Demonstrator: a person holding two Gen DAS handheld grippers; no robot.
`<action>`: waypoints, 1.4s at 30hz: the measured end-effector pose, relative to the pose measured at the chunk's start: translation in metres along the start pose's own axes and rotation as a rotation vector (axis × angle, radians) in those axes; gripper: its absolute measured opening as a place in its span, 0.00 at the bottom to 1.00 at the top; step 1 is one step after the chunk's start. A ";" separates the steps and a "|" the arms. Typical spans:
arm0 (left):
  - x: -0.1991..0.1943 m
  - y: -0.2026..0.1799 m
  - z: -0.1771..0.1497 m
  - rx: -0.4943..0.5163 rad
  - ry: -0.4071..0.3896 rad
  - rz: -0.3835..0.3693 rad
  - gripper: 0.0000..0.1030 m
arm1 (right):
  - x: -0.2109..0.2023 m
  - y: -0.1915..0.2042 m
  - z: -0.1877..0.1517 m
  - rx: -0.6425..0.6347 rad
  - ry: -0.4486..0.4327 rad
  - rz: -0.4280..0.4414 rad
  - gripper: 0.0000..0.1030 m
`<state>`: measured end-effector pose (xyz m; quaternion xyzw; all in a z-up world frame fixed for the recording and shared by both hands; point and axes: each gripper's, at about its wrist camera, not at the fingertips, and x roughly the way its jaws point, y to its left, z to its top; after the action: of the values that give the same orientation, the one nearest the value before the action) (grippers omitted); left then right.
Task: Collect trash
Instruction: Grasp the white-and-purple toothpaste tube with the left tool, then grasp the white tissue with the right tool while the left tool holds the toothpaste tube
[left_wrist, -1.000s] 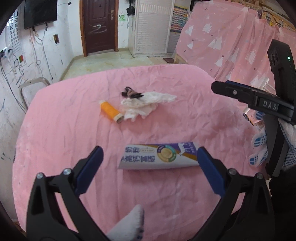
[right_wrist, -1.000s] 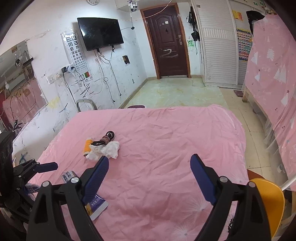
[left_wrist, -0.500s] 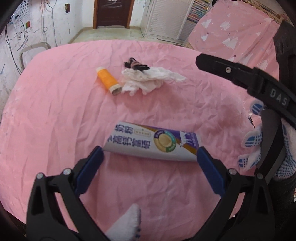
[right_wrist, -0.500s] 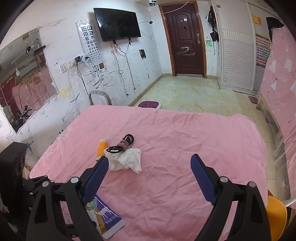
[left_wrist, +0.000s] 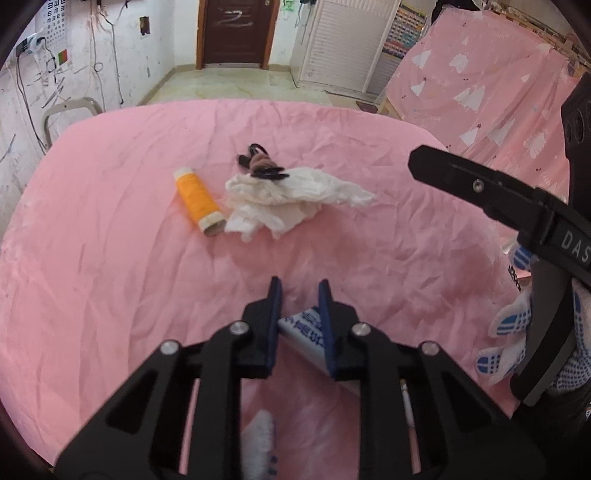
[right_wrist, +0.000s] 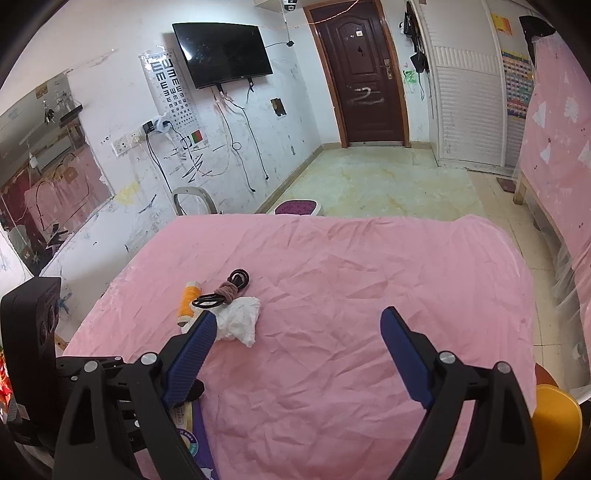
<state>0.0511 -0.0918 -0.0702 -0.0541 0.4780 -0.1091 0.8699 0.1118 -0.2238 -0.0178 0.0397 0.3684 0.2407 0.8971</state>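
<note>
My left gripper (left_wrist: 300, 295) is shut on the toothpaste tube (left_wrist: 308, 334), white and purple with blue print, held just above the pink sheet; the tube also shows in the right wrist view (right_wrist: 192, 439). Farther back lie an orange thread spool (left_wrist: 198, 199), a crumpled white tissue (left_wrist: 291, 199) and a bundle of black and brown hair ties (left_wrist: 260, 164). In the right wrist view they are the spool (right_wrist: 188, 297), the tissue (right_wrist: 238, 321) and the hair ties (right_wrist: 225, 291). My right gripper (right_wrist: 297, 350) is open and empty above the sheet, right of the tissue.
The pink sheet (left_wrist: 110, 258) covers a rounded table. A pink curtain (left_wrist: 480, 81) hangs to the right. A yellow chair seat (right_wrist: 554, 424) is at the table's right edge, a white chair back (right_wrist: 192, 199) beyond its left edge. The right gripper's body (left_wrist: 517, 206) reaches in from the right.
My left gripper closed on the toothpaste tube, which turned end-on between the fingers. The right gripper stayed open and shifted slightly toward the tissue.
</note>
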 end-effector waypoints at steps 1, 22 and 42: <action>-0.001 0.001 0.000 -0.003 -0.003 -0.009 0.15 | 0.000 0.000 -0.001 0.001 0.002 0.000 0.78; -0.069 0.063 0.015 -0.121 -0.198 -0.019 0.06 | 0.047 0.056 0.001 -0.177 0.132 0.019 0.78; -0.076 0.080 0.023 -0.136 -0.225 -0.034 0.06 | 0.084 0.068 0.001 -0.172 0.245 0.061 0.21</action>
<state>0.0416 0.0039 -0.0111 -0.1329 0.3827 -0.0847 0.9103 0.1360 -0.1251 -0.0542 -0.0559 0.4518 0.3018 0.8376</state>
